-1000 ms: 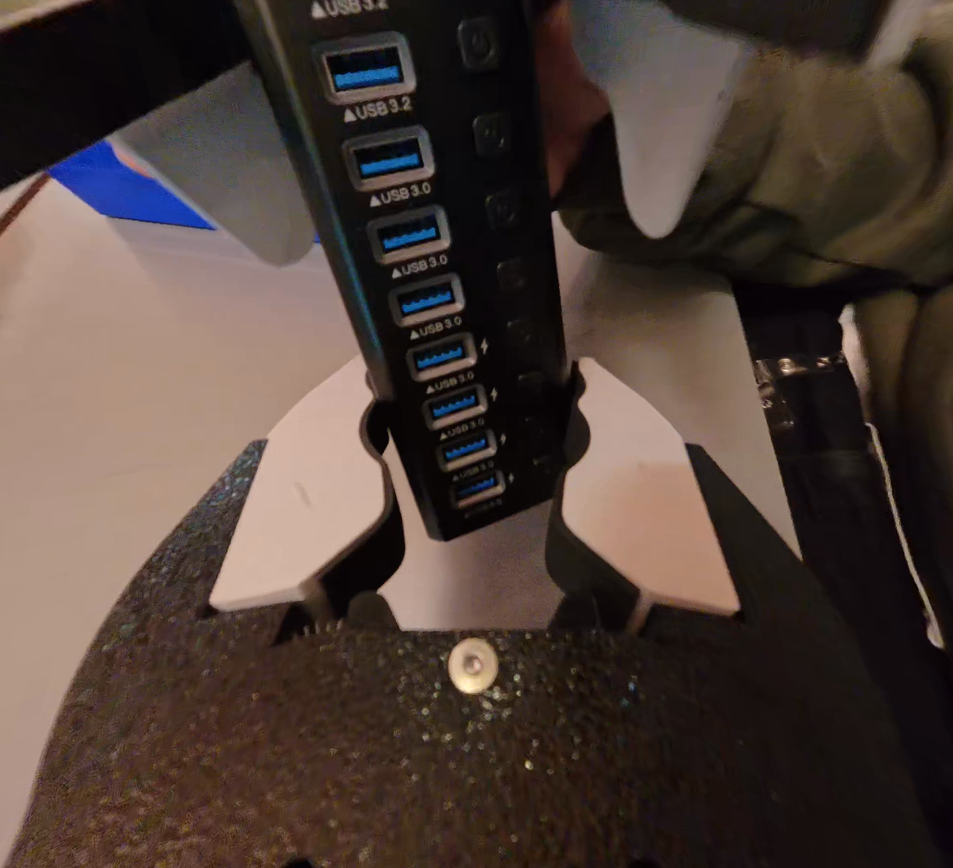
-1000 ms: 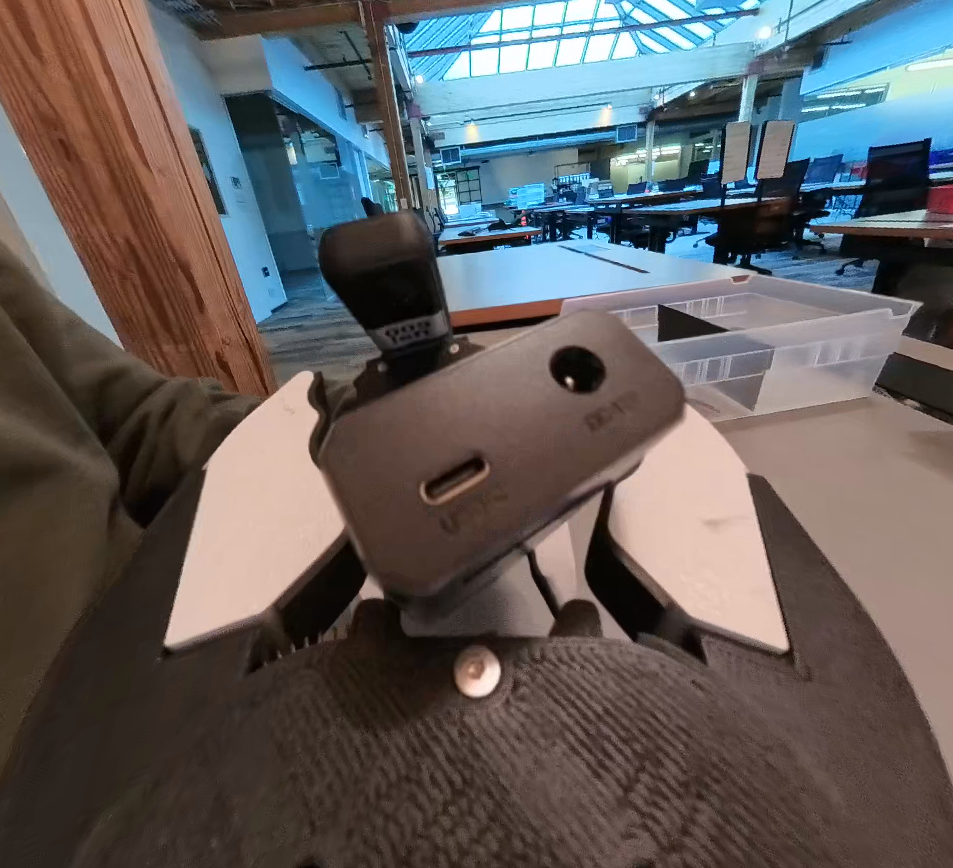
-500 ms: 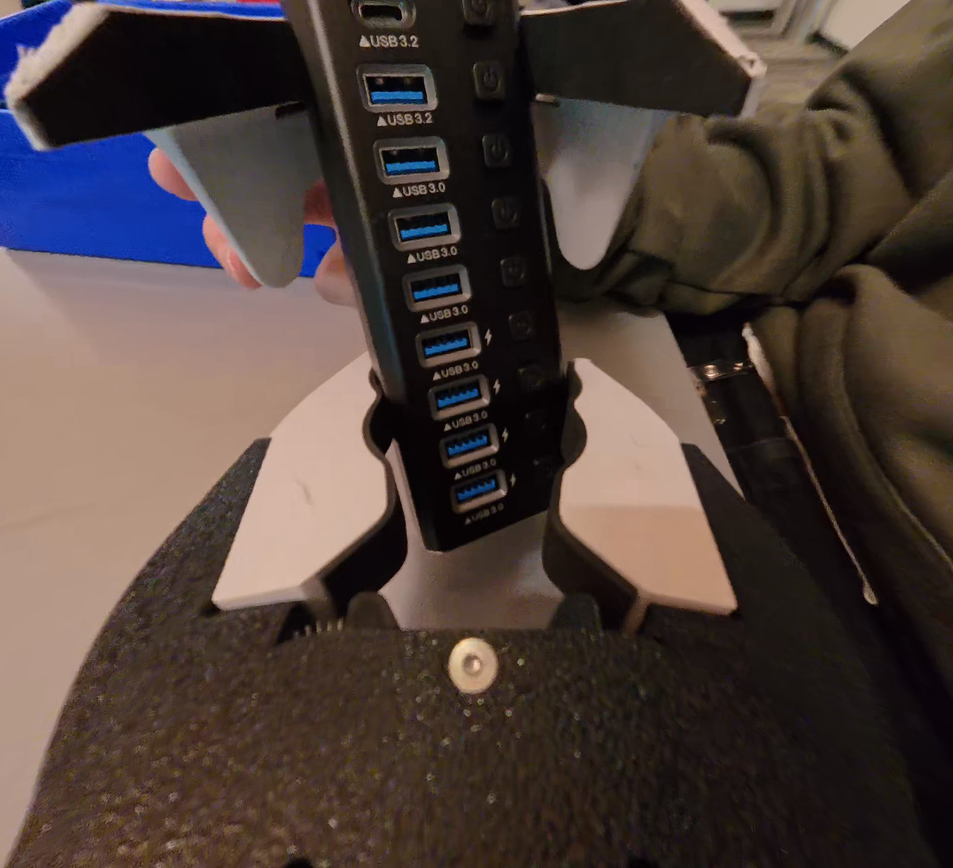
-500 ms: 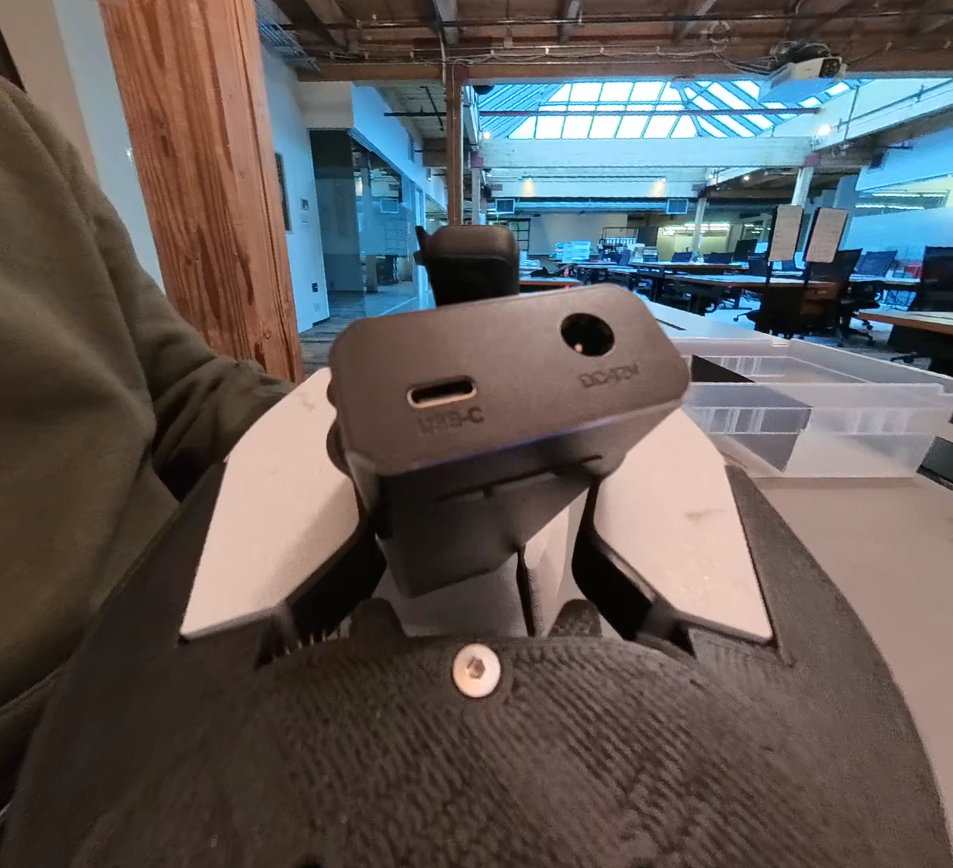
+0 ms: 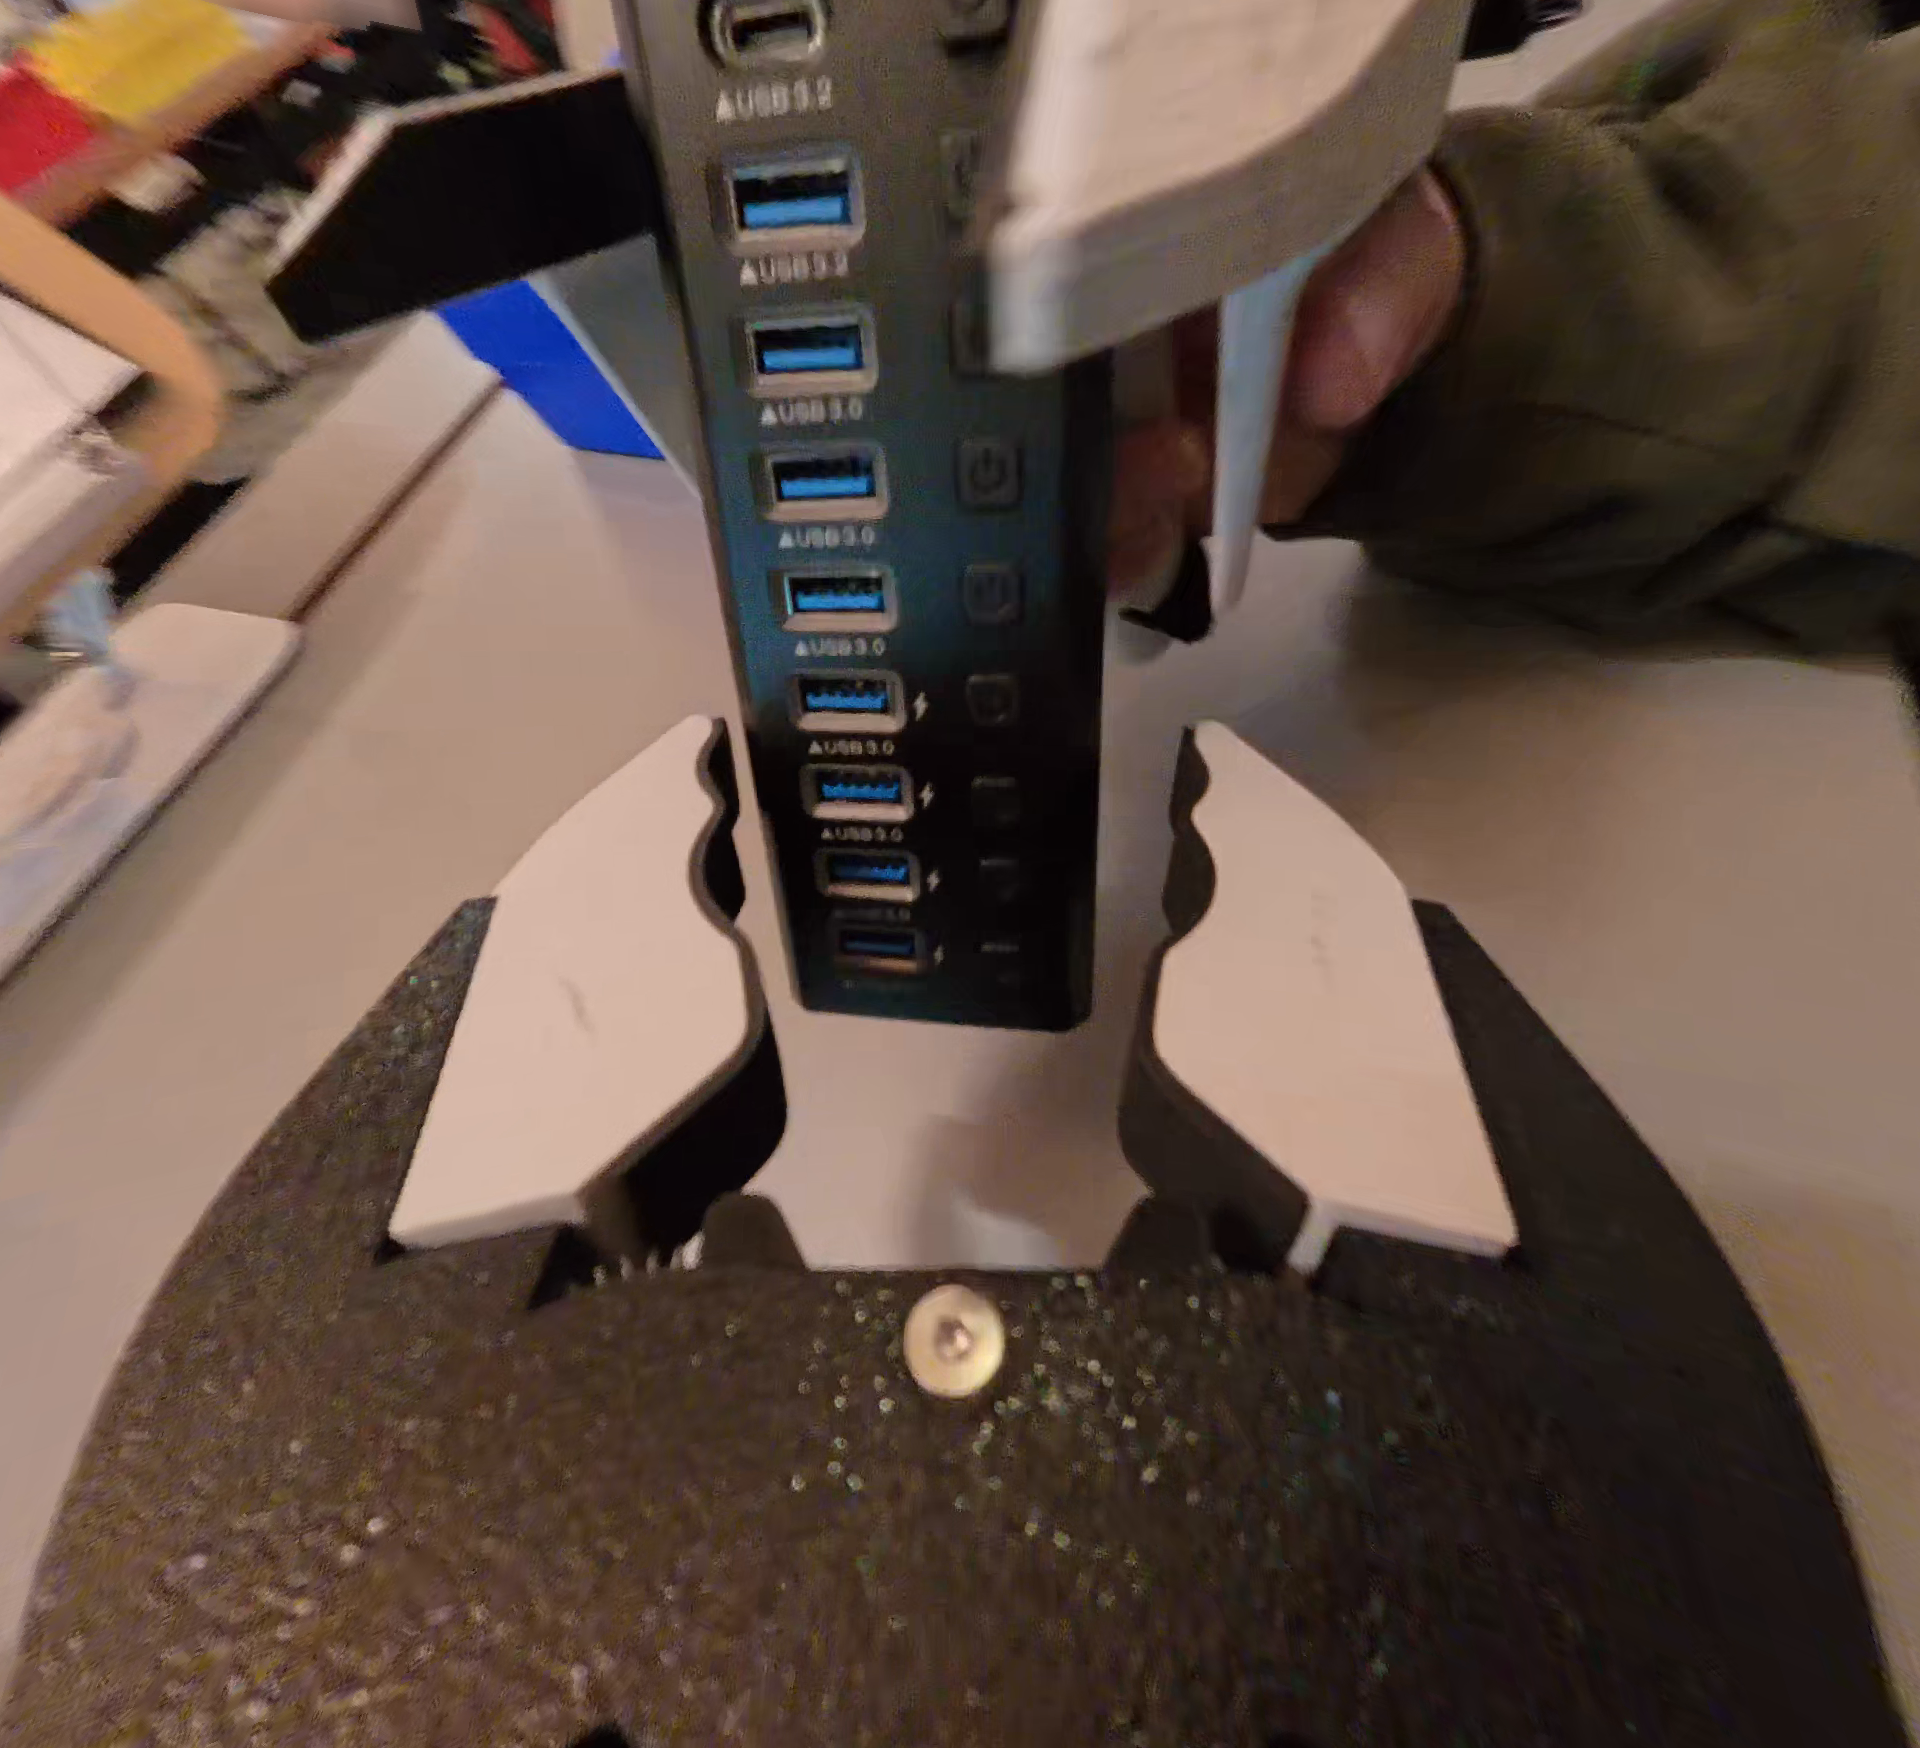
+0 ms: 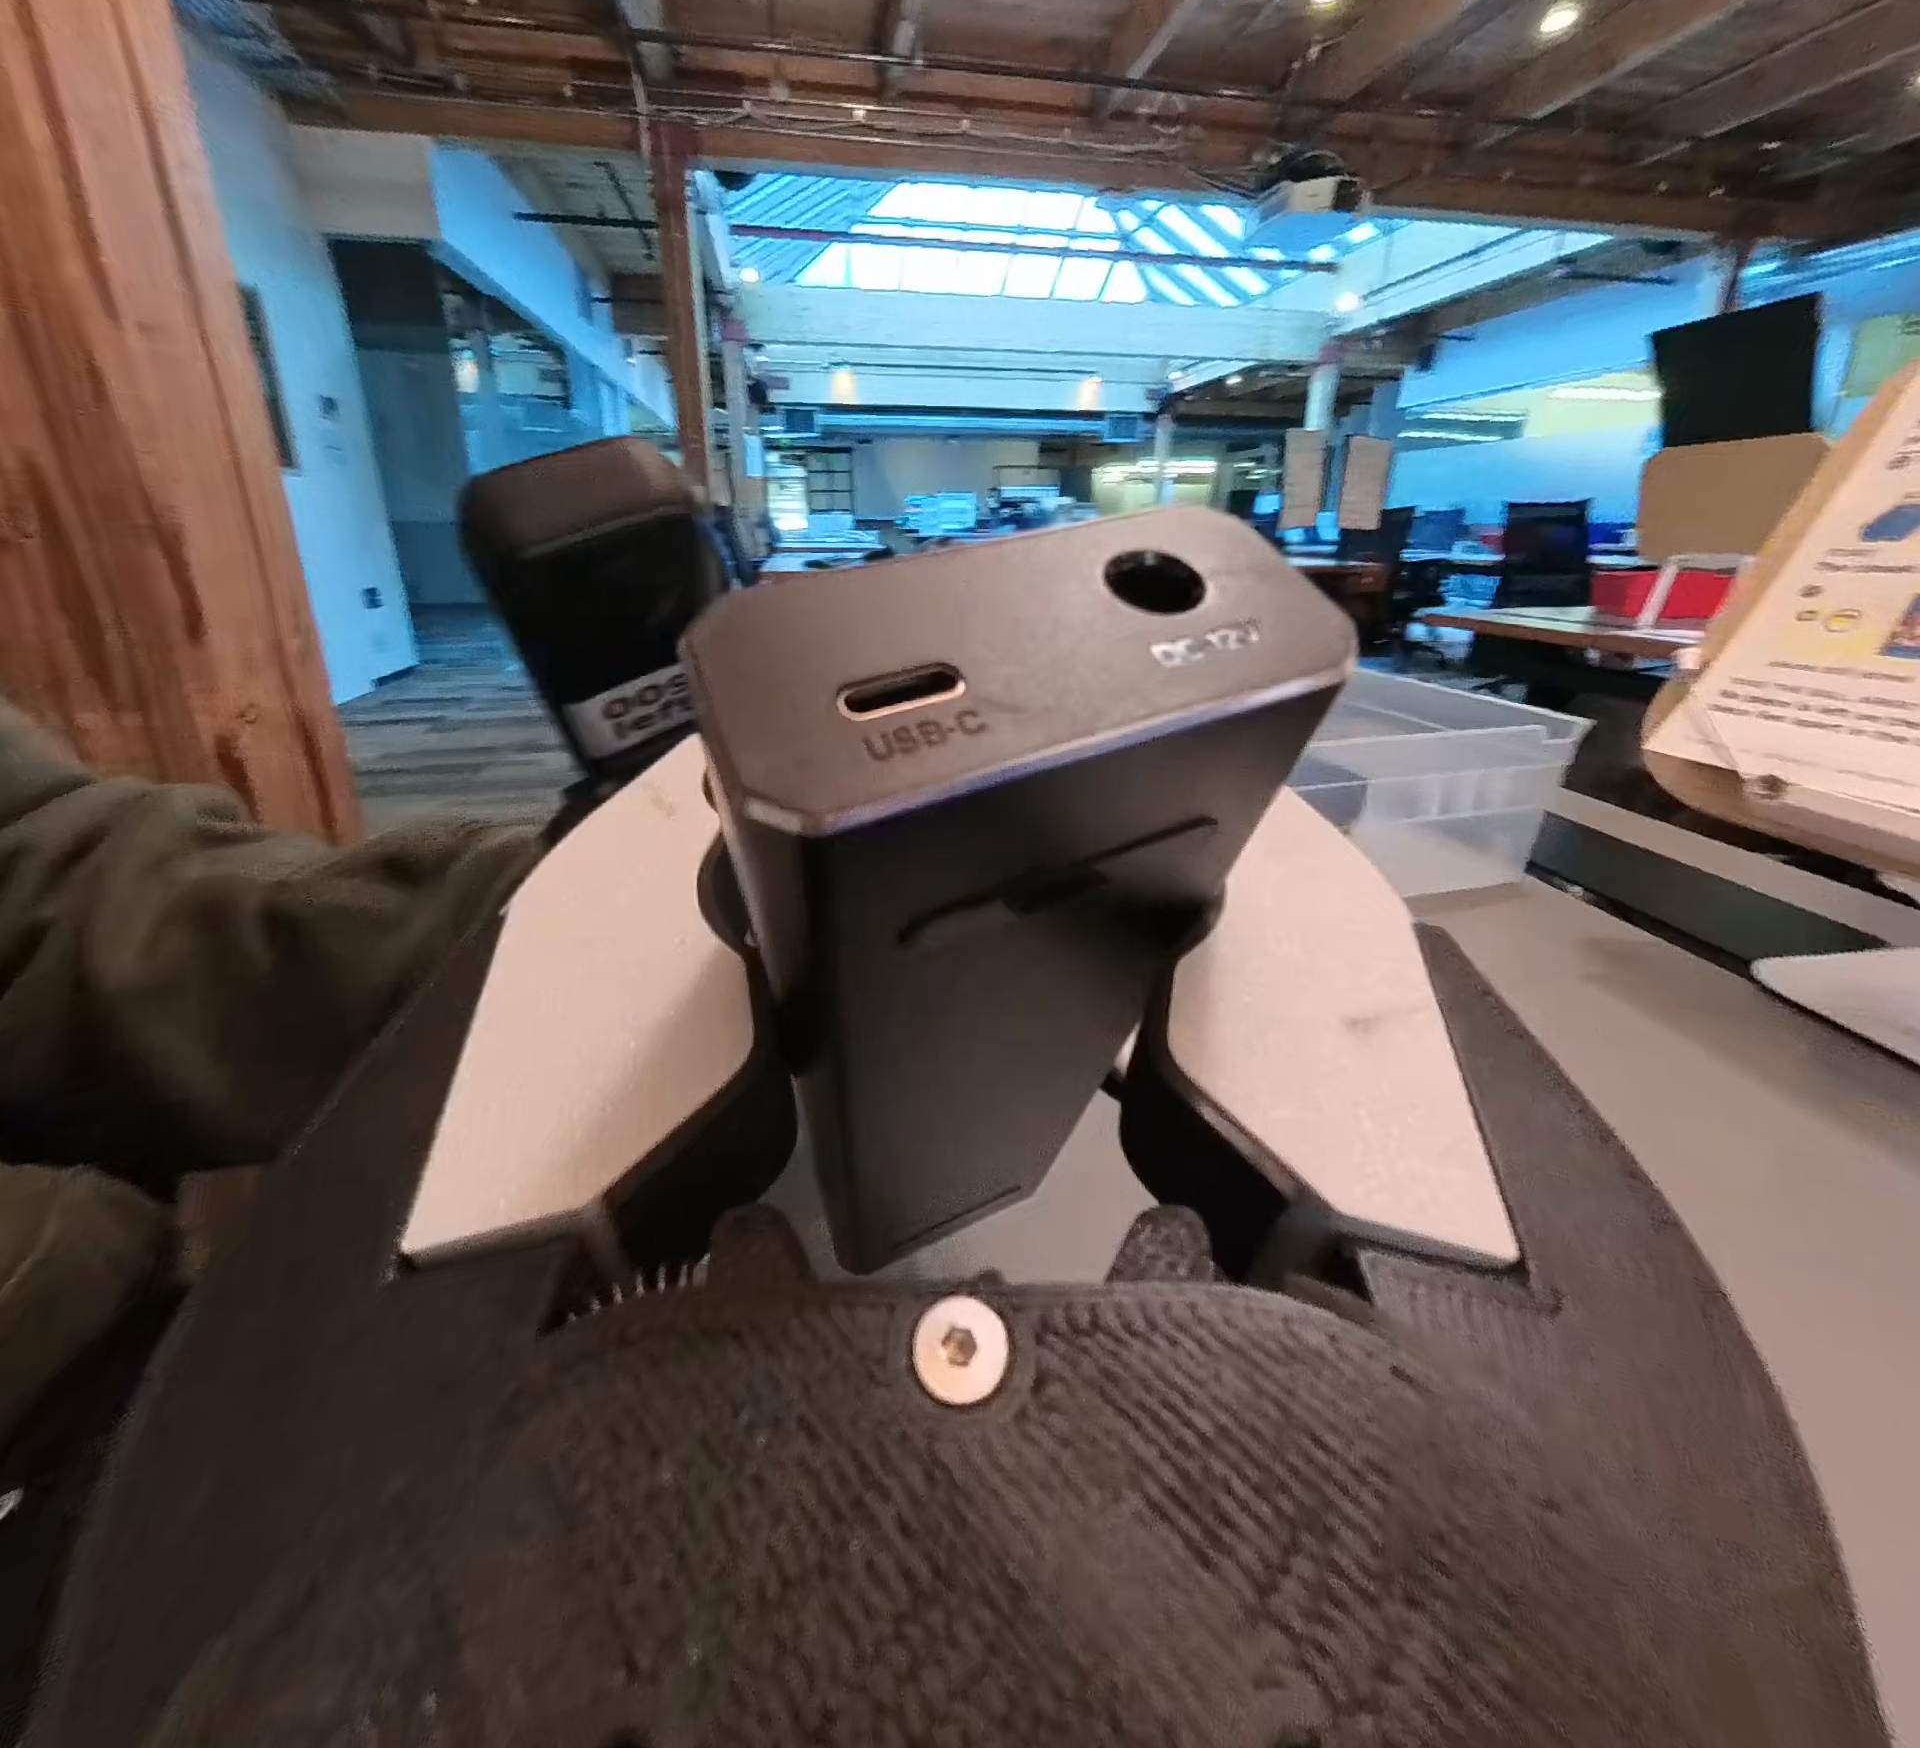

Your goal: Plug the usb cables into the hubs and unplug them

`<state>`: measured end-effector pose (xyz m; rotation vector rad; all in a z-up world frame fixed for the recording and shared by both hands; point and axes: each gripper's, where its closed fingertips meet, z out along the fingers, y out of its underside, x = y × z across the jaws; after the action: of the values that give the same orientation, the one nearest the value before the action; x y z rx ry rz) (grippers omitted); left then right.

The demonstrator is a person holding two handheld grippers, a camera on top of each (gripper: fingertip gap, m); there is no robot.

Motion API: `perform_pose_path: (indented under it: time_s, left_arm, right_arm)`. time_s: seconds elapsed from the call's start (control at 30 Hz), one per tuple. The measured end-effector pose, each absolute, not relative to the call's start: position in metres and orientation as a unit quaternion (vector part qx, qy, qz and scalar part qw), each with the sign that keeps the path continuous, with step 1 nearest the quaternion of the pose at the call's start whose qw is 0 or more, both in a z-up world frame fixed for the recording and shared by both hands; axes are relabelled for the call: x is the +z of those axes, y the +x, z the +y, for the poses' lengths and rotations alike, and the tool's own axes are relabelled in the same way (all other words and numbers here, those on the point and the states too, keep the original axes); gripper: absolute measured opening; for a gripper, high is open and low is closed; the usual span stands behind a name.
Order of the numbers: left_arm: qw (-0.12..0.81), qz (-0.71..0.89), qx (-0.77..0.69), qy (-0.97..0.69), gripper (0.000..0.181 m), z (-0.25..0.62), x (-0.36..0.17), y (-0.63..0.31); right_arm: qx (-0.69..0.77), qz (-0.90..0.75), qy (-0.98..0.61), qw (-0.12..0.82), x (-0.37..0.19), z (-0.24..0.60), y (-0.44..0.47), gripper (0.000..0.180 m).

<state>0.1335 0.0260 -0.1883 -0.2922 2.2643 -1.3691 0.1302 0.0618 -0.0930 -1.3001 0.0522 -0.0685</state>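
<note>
A: Black hub (image 5: 914, 451), long and slim, with a row of blue ports down its face. It stands upright over the pale table (image 5: 416, 763). Where is the left gripper (image 5: 954, 742)?

B: Around the hub's lower end, but not gripping. Its left finger sits right at the hub's edge and I cannot tell if it touches. The right finger stands off, with a clear gap – the jaws are parted wider than the hub.

A: And behind it, from the left?

B: A blue bin (image 5: 551, 368) on the table. To the right of the hub are a hand (image 5: 1371, 327) and an olive sleeve (image 5: 1662, 348).

A: The right wrist view?

B: A wooden post (image 6: 104, 348) at the far left. In the middle, the right gripper (image 6: 987, 867) clamps the hub (image 6: 997, 690) between both fingers – the end with the oval port and the round socket faces the camera. A clear plastic bin (image 6: 1434, 763) lies beyond, and a propped board (image 6: 1818, 659) with a printed sheet is at the far right.
</note>
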Motion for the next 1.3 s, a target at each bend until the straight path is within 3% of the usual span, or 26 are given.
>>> perform_pose_path:
  time_s: [0.1,0.27,0.57,0.77,0.9,1.13,1.23,1.3]
  left_arm:
    - [0.273,0.827,-0.478,-0.117,0.063,0.024,-0.192,0.142]
    - [0.246,0.823,-0.499,-0.116,0.061,0.023,-0.195,0.139]
    - [0.082,0.759,-0.638,-0.099,0.06,0.011,-0.176,0.11]
    - [0.086,0.749,-0.644,-0.128,0.06,0.012,-0.176,0.119]
    - [0.042,0.739,-0.663,-0.116,0.06,0.013,-0.171,0.111]
    - [0.054,0.77,-0.628,-0.101,0.06,0.015,-0.18,0.107]
    - [0.089,0.781,-0.606,-0.12,0.074,0.022,-0.184,0.116]
    - [0.087,0.793,-0.591,-0.118,0.073,0.023,-0.19,0.115]
  right_arm:
    - [-0.032,0.021,-0.602,0.797,-0.091,0.066,0.127,0.08]
    - [-0.037,0.003,-0.626,0.779,-0.098,0.066,0.122,0.079]
    - [0.008,-0.011,-0.617,0.787,-0.096,0.065,0.111,0.077]
    - [0.004,0.019,-0.659,0.752,-0.111,0.076,0.117,0.092]
    - [0.047,0.018,-0.642,0.765,-0.103,0.075,0.112,0.074]
    - [0.026,-0.009,-0.678,0.735,-0.112,0.081,0.105,0.073]
    - [0.028,0.023,-0.657,0.753,-0.105,0.073,0.117,0.073]
    - [0.018,0.046,-0.647,0.761,-0.103,0.066,0.127,0.073]
